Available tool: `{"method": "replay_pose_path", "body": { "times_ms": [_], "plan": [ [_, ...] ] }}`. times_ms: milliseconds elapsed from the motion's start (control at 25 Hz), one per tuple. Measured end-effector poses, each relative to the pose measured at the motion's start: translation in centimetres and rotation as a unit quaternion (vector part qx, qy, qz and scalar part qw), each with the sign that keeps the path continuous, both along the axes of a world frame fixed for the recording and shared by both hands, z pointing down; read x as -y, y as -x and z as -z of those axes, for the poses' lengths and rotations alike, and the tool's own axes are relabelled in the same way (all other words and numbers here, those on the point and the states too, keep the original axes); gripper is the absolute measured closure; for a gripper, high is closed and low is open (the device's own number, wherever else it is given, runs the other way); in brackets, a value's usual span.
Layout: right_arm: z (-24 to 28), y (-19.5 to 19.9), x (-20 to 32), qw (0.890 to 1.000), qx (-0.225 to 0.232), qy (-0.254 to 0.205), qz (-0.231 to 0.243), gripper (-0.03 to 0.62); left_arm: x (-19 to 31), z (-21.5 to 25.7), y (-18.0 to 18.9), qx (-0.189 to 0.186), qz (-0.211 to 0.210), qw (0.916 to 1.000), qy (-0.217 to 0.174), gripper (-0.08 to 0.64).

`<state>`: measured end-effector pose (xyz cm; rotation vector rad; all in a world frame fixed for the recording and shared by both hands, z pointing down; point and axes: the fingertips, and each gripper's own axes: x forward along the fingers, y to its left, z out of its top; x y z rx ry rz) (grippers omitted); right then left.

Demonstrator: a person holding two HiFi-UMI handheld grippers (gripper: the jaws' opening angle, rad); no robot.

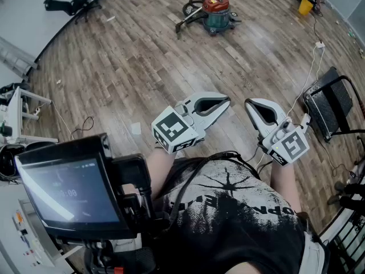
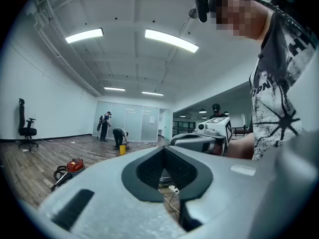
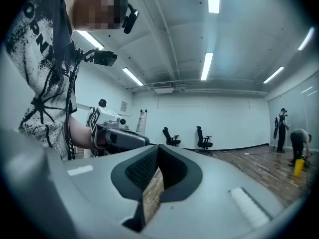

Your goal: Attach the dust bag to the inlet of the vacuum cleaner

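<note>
The vacuum cleaner (image 1: 215,11), a teal drum with a red top and a dark hose, stands far off on the wooden floor; in the left gripper view it sits low at the left (image 2: 72,167). No dust bag shows in any view. My left gripper (image 1: 227,101) and right gripper (image 1: 251,103) are held level side by side close to the person's body, a long way from the vacuum cleaner. Both are shut with nothing between the jaws, as the left gripper view (image 2: 163,149) and the right gripper view (image 3: 158,148) also show.
A monitor (image 1: 65,190) on a rig sits at the lower left. A black folding chair (image 1: 331,104) and a white cable (image 1: 308,76) lie to the right. An office chair (image 1: 71,3) stands at the far left, a yellow bucket (image 1: 306,6) at the far right. Two people (image 2: 119,136) are at the room's end.
</note>
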<state>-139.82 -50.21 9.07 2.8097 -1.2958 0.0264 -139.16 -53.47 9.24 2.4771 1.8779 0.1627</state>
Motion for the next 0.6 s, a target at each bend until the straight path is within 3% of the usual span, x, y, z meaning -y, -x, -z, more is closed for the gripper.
{"method": "replay_pose_path", "body": {
  "times_ms": [360,600],
  "plan": [
    [0.2,0.5,0.4,1.000,0.004,0.003,0.005,0.591,0.3,0.0,0.5,0.007,0.002,1.0000,0.001,0.558],
    [-0.6,0.6,0.8,0.999,0.031,-0.020,0.021,0.589,0.6,-0.8,0.8,0.014,0.005,0.9999,-0.005,0.557]
  ]
}}
